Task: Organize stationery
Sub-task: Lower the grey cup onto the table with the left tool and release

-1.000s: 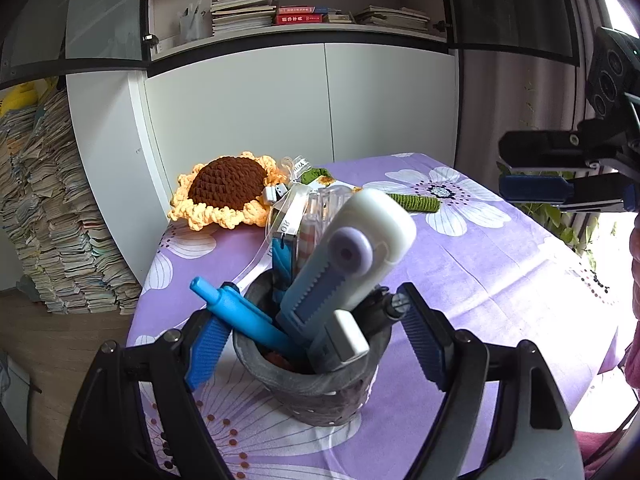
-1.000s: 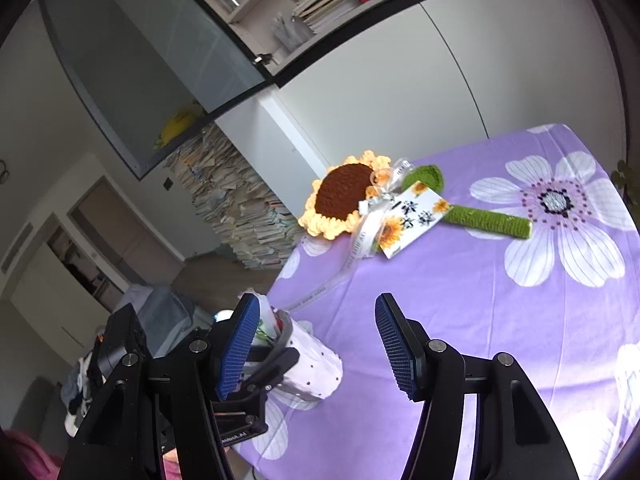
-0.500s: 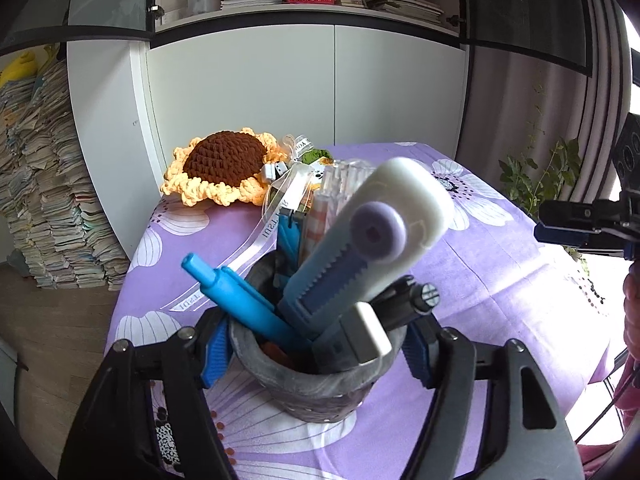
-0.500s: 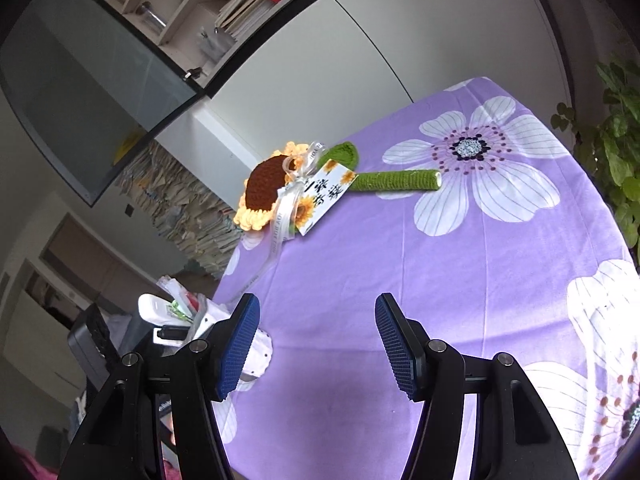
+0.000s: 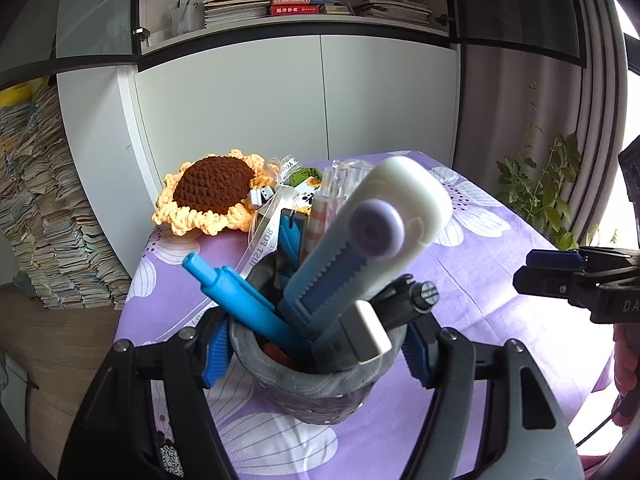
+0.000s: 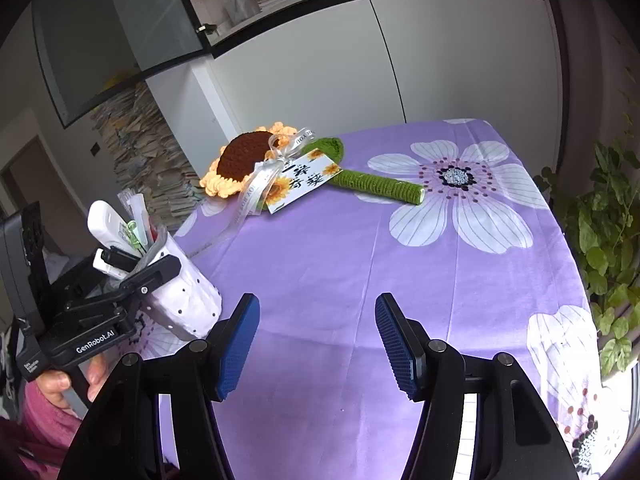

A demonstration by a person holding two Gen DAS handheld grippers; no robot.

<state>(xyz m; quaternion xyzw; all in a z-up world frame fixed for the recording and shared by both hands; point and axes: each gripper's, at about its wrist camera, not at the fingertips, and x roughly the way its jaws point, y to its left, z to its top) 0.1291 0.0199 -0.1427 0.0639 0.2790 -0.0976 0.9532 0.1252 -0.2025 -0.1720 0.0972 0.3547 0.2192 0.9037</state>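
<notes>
Grey-rimmed white dotted pen cup [image 5: 316,380], stuffed with pens and white-blue correction tape [image 5: 372,240], near table [image 6: 400,260] edge, pinched at rim by left gripper [image 5: 312,354]. Top-heavy, rigid; grip lower. Right gripper [image 6: 316,344] spread, empty.

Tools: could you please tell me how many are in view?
2: the left tool grips the pen cup; the right tool hangs open and empty above the purple tablecloth.

Pen holder [image 6: 188,300] is sitting at table's [image 6: 360,272] near-left corner, pens [image 5: 244,304] standing inside; crocheted sunflower [image 6: 244,160] is lying behind it, stem [image 6: 380,186] extending right.
</notes>
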